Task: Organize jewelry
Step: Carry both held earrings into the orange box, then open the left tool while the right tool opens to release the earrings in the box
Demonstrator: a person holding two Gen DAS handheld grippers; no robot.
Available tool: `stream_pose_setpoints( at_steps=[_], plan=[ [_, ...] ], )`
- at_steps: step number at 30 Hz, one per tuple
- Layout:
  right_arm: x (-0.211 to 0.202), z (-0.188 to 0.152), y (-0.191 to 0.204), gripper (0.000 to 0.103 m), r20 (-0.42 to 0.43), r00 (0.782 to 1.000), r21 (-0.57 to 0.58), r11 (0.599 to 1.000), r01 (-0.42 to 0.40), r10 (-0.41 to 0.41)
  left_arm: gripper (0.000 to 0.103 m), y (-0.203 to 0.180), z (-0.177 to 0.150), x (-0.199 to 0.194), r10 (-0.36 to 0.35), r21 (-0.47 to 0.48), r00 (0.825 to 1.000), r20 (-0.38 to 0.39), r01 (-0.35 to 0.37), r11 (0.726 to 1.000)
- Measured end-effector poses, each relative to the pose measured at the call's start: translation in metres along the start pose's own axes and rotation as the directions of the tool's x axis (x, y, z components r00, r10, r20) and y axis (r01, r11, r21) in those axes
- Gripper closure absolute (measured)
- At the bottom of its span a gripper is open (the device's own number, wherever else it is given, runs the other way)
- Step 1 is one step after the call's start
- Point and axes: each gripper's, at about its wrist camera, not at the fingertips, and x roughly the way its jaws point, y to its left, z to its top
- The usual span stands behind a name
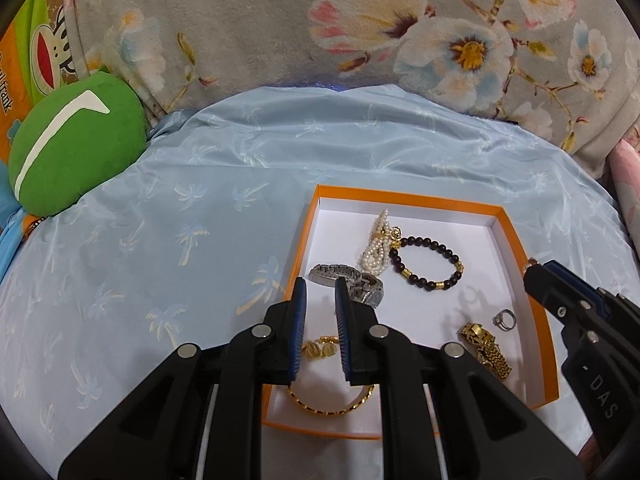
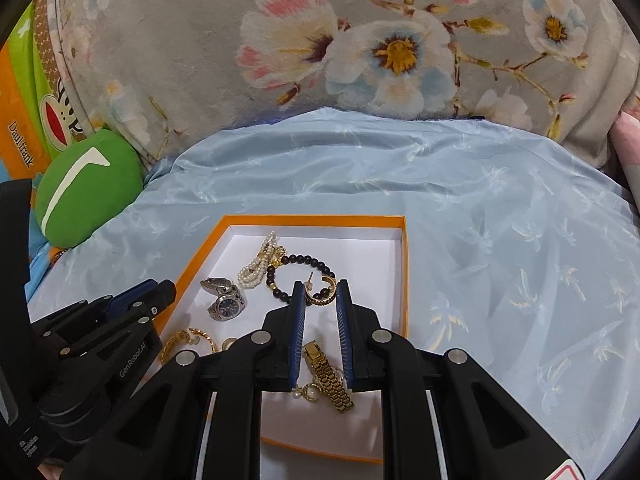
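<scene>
An orange box [image 1: 536, 268] with a white inside lies on the blue sheet and holds the jewelry: a silver watch [image 1: 352, 282], a pearl strand [image 1: 376, 246], a dark bead bracelet [image 1: 426, 266], a silver ring [image 1: 505, 319], a gold watch band [image 1: 486, 348] and a gold bangle [image 1: 332, 406]. My left gripper [image 1: 320, 292] is open and empty over the box's left edge. In the right wrist view my right gripper [image 2: 320, 294] holds a gold hoop earring [image 2: 322, 290] between its fingertips above the box [image 2: 404, 264].
A green plush cushion [image 1: 76, 148] lies at the left. A grey floral blanket [image 1: 280, 24] rises behind the sheet. A pink pillow [image 1: 628, 184] is at the right edge. The blue palm-print sheet [image 1: 160, 220] spreads around the box.
</scene>
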Motion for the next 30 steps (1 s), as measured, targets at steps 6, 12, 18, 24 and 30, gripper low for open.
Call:
stream_pose_setpoints(
  at_steps=[6,12,18,24,30],
  plan=[
    [0.009,0.0,-0.004,0.089,-0.014,1.0,-0.001,1.0,0.006,-0.006,0.089,-0.002,0.002,0.005,-0.003,0.008,1.0,-0.003,0.003,1.0],
    [0.018,-0.001,-0.002,0.089,-0.026,1.0,-0.012,1.0,0.012,-0.013,0.089,-0.001,0.003,0.011,-0.014,0.0,1.0,-0.015,0.014,1.0],
    [0.033,-0.001,0.003,0.089,-0.049,0.999,-0.029,0.999,0.014,-0.015,0.089,0.003,0.003,0.017,-0.02,-0.011,0.999,-0.028,0.02,1.0],
    [0.04,-0.004,0.004,0.088,-0.072,0.997,-0.032,0.999,0.008,-0.01,0.089,0.002,0.002,0.02,-0.017,-0.008,0.999,-0.036,0.017,1.0],
    [0.041,-0.005,0.003,0.087,-0.072,0.997,-0.033,0.999,0.01,-0.013,0.089,0.002,0.001,0.021,-0.025,-0.01,0.999,-0.044,0.024,1.0]
  ],
)
